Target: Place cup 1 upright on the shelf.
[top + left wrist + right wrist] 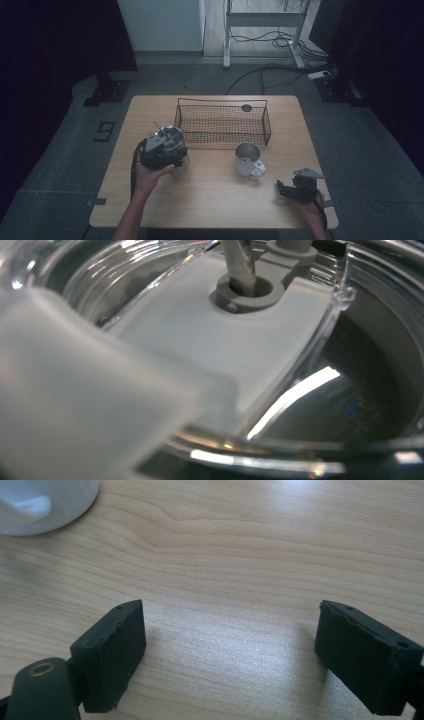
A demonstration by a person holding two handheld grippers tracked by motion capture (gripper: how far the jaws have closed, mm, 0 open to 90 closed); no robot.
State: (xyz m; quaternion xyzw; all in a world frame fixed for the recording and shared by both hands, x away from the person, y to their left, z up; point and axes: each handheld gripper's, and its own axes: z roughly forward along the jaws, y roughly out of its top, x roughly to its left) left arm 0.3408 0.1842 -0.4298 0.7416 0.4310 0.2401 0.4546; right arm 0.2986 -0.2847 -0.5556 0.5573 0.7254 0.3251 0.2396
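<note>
A clear tumbler [173,136] with a metal straw [158,126] is at the table's left, and my left gripper [166,146] sits on its near side, shut on its rim. In the left gripper view the see-through lid [215,350] is very close, with the straw [239,265] passing through a grey hole; the jaws are hidden there. A white mug [247,159] stands at the middle right, its handle toward me. My right gripper [281,189] rests low at the right front, open, with bare wood between its jaws [230,650]. The mug [40,505] shows at that view's top left.
A dark wire basket [267,125] stands at the back middle of the wooden table [210,200]. A small dark disc [246,107] lies by the basket's far rim. Cables and a desk frame are on the floor beyond the table.
</note>
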